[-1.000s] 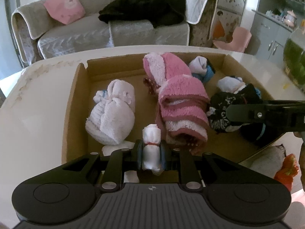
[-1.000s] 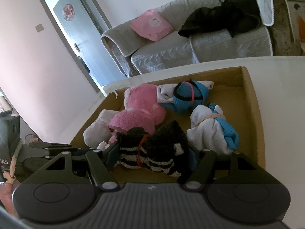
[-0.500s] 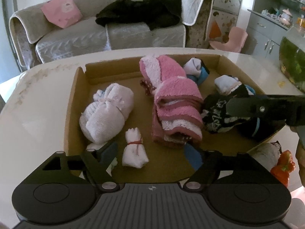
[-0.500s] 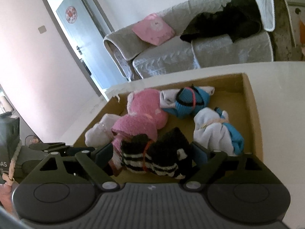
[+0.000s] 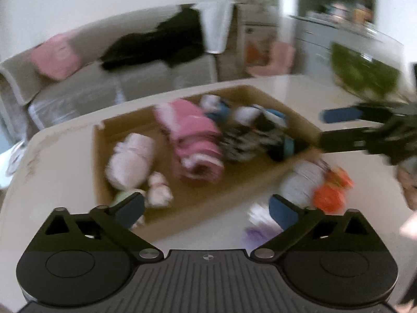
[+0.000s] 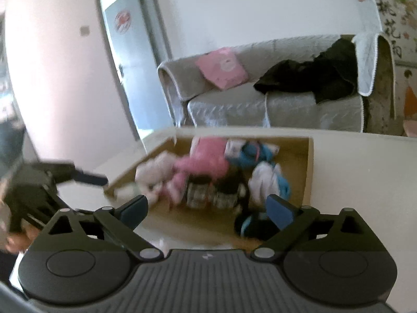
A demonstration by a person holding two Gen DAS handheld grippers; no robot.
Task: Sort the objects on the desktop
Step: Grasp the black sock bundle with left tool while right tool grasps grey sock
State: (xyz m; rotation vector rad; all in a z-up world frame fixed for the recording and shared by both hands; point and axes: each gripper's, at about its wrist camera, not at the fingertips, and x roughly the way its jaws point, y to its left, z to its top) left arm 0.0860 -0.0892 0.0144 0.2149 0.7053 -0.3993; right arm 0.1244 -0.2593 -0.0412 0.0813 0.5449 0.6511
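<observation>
Left gripper [image 5: 206, 207] and right gripper [image 6: 207, 207]: jaws had just been opening, spread wide, nothing between them. Rolled sock bundles [image 5: 195, 140] lay in the cardboard box [image 5: 99, 161] on the table [image 5: 52, 182]; motion blur hid their details.

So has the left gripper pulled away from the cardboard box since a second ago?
Yes. The left gripper, jaws just opened and empty, has backed off the cardboard box; the small white sock bundle lies inside.

Rolled sock bundles [image 5: 198, 143] – pink, white, striped black, blue – lie packed in the cardboard box [image 5: 97, 161], mid-frame, blurred
</observation>
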